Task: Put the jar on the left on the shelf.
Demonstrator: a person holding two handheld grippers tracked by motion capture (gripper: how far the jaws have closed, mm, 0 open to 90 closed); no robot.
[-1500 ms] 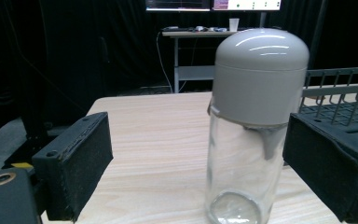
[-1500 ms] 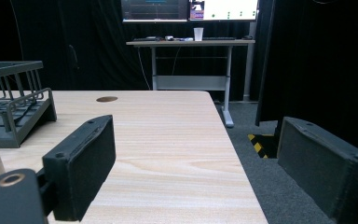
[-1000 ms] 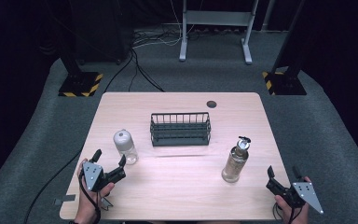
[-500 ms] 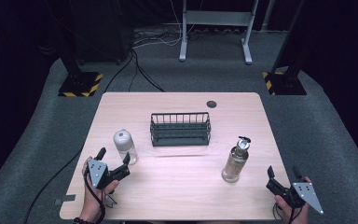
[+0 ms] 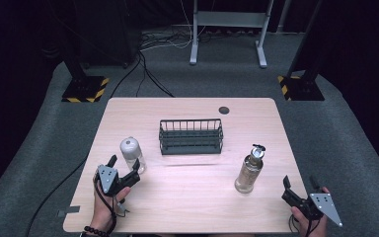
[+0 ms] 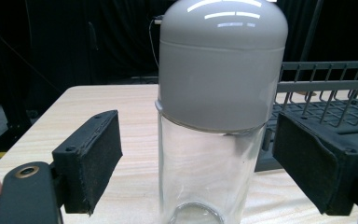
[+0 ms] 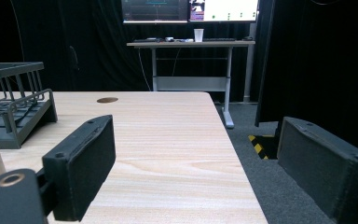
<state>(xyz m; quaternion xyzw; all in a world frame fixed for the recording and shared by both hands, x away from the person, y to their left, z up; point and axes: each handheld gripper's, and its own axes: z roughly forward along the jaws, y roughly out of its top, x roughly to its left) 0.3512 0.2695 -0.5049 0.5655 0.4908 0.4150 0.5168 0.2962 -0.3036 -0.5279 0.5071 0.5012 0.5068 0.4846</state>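
A clear glass jar with a grey domed cap (image 6: pixel 216 116) stands at the table's (image 5: pixel 192 202) left front between the left gripper's (image 5: pixel 126 168) jaws, which have just been closing but don't touch it. Light, rigid, slippery, breakable; best gripped on the glass below the cap. The right gripper (image 5: pixel 300 186) waits open, empty. A wire basket (image 5: pixel 191 137) and pump bottle (image 5: pixel 249 170) stand nearby.
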